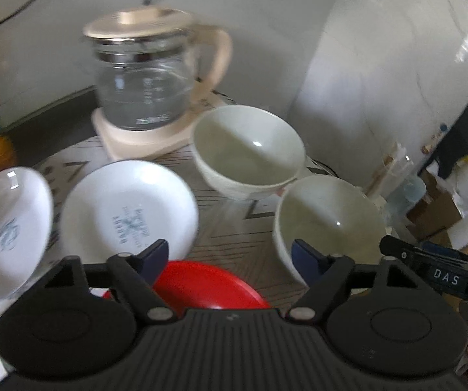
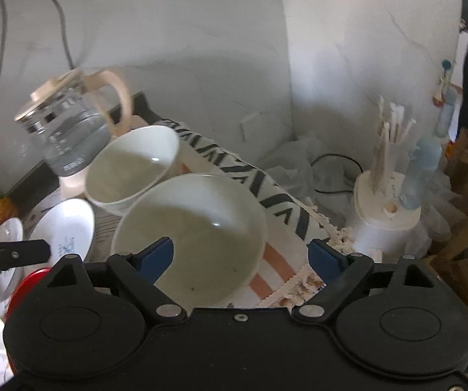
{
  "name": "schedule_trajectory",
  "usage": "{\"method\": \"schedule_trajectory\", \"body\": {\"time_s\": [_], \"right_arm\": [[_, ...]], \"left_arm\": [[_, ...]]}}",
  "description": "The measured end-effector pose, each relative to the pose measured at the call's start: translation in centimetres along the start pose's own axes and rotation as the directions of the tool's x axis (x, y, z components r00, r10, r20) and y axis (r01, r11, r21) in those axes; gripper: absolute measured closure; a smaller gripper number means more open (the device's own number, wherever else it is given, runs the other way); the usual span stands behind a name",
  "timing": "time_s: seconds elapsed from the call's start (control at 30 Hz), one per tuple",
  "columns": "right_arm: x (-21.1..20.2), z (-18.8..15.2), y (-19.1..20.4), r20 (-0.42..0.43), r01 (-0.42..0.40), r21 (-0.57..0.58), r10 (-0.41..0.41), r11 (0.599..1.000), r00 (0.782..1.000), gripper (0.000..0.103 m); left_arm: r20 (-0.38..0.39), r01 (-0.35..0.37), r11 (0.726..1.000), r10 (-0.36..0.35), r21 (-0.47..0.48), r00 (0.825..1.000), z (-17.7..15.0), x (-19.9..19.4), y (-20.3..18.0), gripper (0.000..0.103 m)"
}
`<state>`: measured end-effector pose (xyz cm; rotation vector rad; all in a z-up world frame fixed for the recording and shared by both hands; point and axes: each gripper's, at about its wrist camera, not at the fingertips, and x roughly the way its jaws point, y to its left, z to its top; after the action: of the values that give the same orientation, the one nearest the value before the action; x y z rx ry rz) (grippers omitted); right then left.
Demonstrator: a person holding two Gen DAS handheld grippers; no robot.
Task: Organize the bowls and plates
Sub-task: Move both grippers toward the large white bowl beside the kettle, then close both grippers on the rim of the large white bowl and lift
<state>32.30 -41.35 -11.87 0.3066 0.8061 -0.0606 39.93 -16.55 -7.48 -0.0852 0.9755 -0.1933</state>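
Both jaws stand spread, pinching nothing. Our left gripper (image 1: 230, 254) hovers over a red plate (image 1: 201, 288), with two white saucers (image 1: 129, 208) ahead and to its left. Our right gripper (image 2: 242, 254) has one finger inside the near cream bowl (image 2: 194, 228); a second bowl (image 2: 136, 166) touches it behind, near a glass kettle (image 2: 67, 130).

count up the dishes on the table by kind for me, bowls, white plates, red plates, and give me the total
Bowls: 2, the far bowl and the near bowl.
White plates: 2 in clear view, the middle white plate and the left white plate.
Red plates: 1, the red plate.
Total: 5
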Motion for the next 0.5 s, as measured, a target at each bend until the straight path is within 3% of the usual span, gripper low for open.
{"method": "schedule_trajectory", "body": {"time_s": [0.37, 0.5], "right_arm": [[3.5, -0.3, -1.0, -0.087, 0.018, 0.056, -0.013, 0.998, 0.996, 0.03], [4.6, -0.4, -1.1, -0.105, 0.024, 0.066, -0.017, 0.998, 0.994, 0.044]], "left_arm": [[-0.098, 0.041, 0.998, -0.037, 0.036, 0.994, 1.4, 6.5, -2.4, 0.046], [-0.141, 0.041, 0.998, -0.035, 0.039, 0.989, 1.4, 8.3, -2.6, 0.052]]}}
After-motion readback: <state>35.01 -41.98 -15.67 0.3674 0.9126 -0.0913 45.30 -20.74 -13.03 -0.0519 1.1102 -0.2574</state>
